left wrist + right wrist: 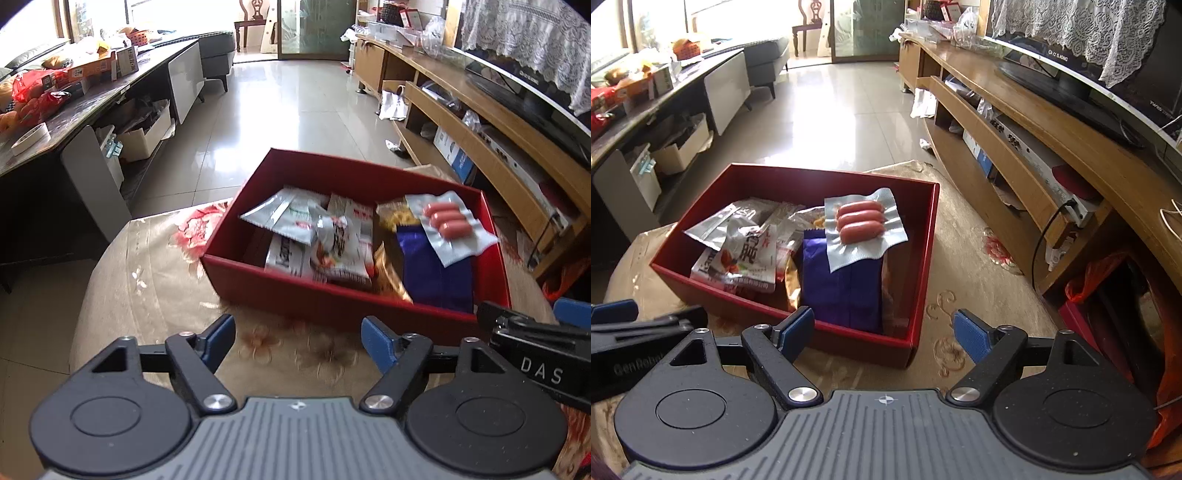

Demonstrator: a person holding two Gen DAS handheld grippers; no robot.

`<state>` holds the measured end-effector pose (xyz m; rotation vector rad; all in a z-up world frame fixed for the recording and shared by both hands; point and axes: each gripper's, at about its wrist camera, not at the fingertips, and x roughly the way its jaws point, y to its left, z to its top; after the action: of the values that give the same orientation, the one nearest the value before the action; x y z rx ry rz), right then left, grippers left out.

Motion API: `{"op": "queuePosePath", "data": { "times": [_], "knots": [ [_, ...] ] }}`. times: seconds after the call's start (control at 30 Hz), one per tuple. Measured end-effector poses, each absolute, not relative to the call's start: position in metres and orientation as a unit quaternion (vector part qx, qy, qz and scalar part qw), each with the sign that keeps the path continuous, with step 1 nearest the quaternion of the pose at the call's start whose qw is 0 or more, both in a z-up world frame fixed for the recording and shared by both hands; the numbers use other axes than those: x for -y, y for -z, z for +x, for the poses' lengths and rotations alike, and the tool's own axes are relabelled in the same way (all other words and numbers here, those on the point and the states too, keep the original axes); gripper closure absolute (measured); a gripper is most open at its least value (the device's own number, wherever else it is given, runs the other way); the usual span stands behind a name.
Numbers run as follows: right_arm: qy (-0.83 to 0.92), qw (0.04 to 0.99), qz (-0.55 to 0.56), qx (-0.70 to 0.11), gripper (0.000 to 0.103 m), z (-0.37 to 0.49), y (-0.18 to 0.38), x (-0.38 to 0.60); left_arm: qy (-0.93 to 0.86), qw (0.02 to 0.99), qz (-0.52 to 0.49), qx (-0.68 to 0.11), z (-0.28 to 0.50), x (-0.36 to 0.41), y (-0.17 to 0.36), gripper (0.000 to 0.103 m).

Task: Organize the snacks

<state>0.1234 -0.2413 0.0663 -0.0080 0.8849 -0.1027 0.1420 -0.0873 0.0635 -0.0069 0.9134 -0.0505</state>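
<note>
An open red cardboard box [332, 299] sits on a round table covered with a beige floral cloth [155, 295], and the snacks lie heaped inside it. On top, toward the right side of the box, rests a clear vacuum-sealed pack of three small pink sausages [860, 221], partly overlapping a dark blue foil bag [842, 288] that stands against the near wall. To the left of these lie several silver and white printed snack packets [746, 251], piled loosely over one another, with a gold-coloured wrapper [388, 266] wedged between them and the blue bag. The left gripper [299, 339] hovers over the cloth just short of the box's near wall, its blue-padded jaws spread apart with nothing between them. The right gripper [884, 332] hangs beside it (each one shows at the edge of the other's view), jaws likewise spread wide and empty, straddling the box's near right corner without touching it.
</note>
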Motion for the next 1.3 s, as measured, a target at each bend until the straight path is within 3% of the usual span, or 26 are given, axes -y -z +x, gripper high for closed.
{"op": "queuePosePath", "data": {
  "times": [0.2,1.07,1.3],
  "knots": [
    [0.052,0.902,-0.001,-0.428,0.015,0.102,-0.065,0.240,0.025,0.901,-0.013,-0.433,0.120,0.080,-0.066,0.024],
    [0.047,0.903,-0.004,-0.427,0.013,0.036,-0.059,0.227,0.028,0.901,0.005,-0.432,0.051,0.072,-0.053,0.022],
    [0.045,0.903,-0.007,-0.427,0.013,0.024,-0.058,0.225,0.026,0.907,0.002,-0.420,0.037,0.068,-0.055,0.014]
  ]
}}
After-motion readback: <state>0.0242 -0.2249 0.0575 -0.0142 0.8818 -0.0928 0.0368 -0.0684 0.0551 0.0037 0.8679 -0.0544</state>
